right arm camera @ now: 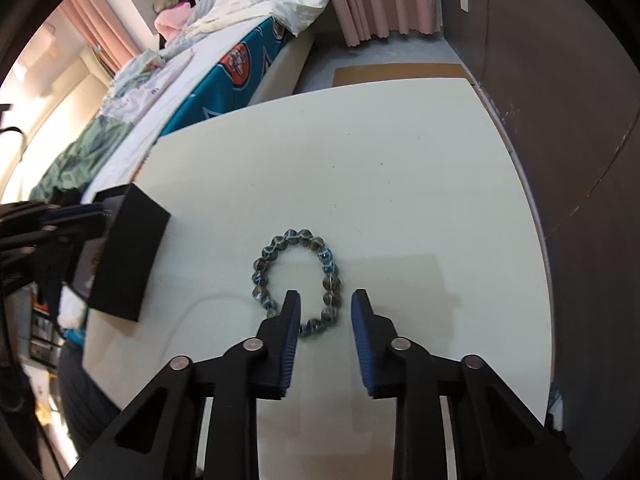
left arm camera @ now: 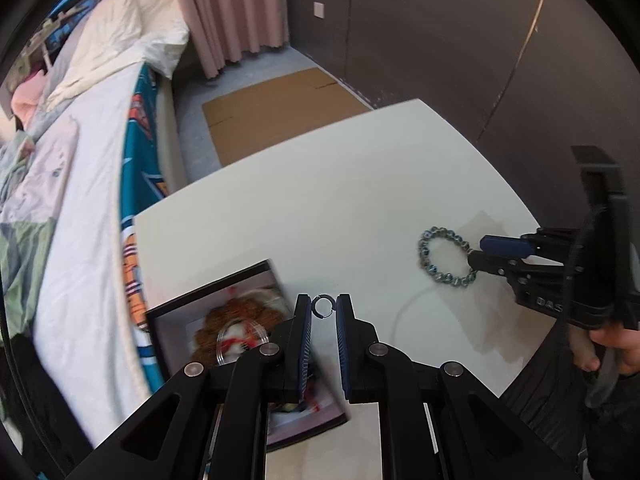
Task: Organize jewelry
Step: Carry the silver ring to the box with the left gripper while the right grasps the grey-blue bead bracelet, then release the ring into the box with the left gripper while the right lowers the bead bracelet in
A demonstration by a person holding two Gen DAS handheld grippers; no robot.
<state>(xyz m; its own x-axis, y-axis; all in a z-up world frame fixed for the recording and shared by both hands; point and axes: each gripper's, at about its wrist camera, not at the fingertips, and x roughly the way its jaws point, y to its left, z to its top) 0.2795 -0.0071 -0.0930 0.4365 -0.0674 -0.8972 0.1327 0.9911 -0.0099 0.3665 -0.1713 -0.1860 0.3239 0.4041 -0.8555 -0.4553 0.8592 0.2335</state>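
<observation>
A blue-grey beaded bracelet (right arm camera: 298, 280) lies flat on the white table (right arm camera: 360, 152); it also shows in the left wrist view (left arm camera: 444, 256). My right gripper (right arm camera: 326, 298) is open with its jaws on either side of the bracelet's near edge; it also shows in the left wrist view (left arm camera: 478, 252). My left gripper (left arm camera: 323, 306) is shut on a small silver ring (left arm camera: 322, 306) held at its tips, above an open black jewelry box (left arm camera: 240, 344). A clear bangle (left arm camera: 240, 342) lies in the box.
The black box (right arm camera: 128, 256) stands at the table's left edge in the right wrist view. A bed with bedding (left arm camera: 80, 184) lies left of the table. Flat cardboard (left arm camera: 272, 108) lies on the floor beyond. A dark wall (left arm camera: 480, 40) runs along the right.
</observation>
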